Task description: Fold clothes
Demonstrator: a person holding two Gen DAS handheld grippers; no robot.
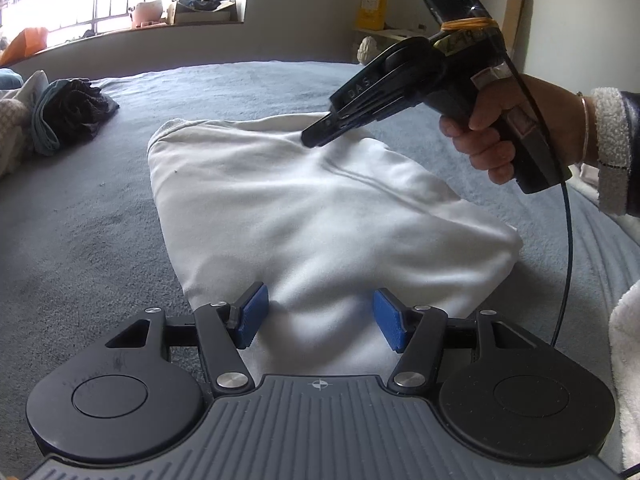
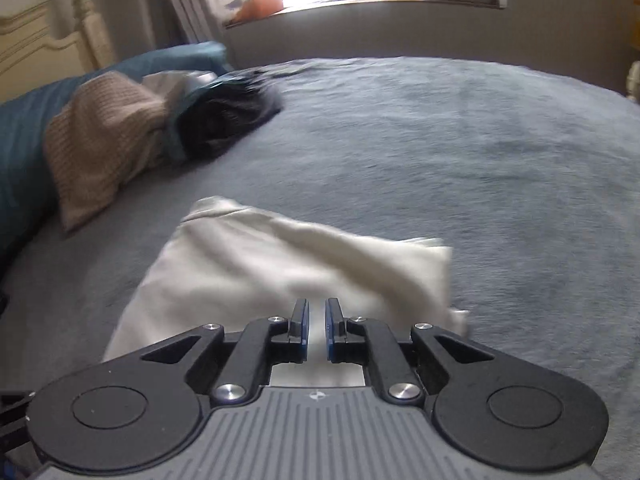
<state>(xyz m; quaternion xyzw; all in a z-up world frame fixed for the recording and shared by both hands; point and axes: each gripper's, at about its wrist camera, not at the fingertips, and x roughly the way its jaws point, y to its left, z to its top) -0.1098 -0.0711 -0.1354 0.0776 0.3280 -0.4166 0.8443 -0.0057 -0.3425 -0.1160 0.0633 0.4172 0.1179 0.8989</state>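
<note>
A white garment (image 1: 300, 208) lies folded into a rough rectangle on the grey bed cover (image 1: 100, 240). My left gripper (image 1: 320, 316) is open, its blue pads (image 1: 252, 316) spread over the garment's near edge with cloth lying between them. A hand (image 1: 480, 136) holds my right gripper (image 1: 316, 136), whose tip sits at the garment's far edge. In the right wrist view the right gripper (image 2: 316, 320) has its fingers almost together above the white garment (image 2: 260, 264), and I see no cloth clamped between them. That view is blurred.
A dark crumpled clothing pile (image 1: 72, 112) lies at the bed's far left, next to a beige knit piece (image 2: 104, 132) and a teal pillow (image 2: 24, 128). A window sill (image 1: 160, 28) with boxes runs behind. Bare grey cover (image 2: 440, 160) stretches to the right.
</note>
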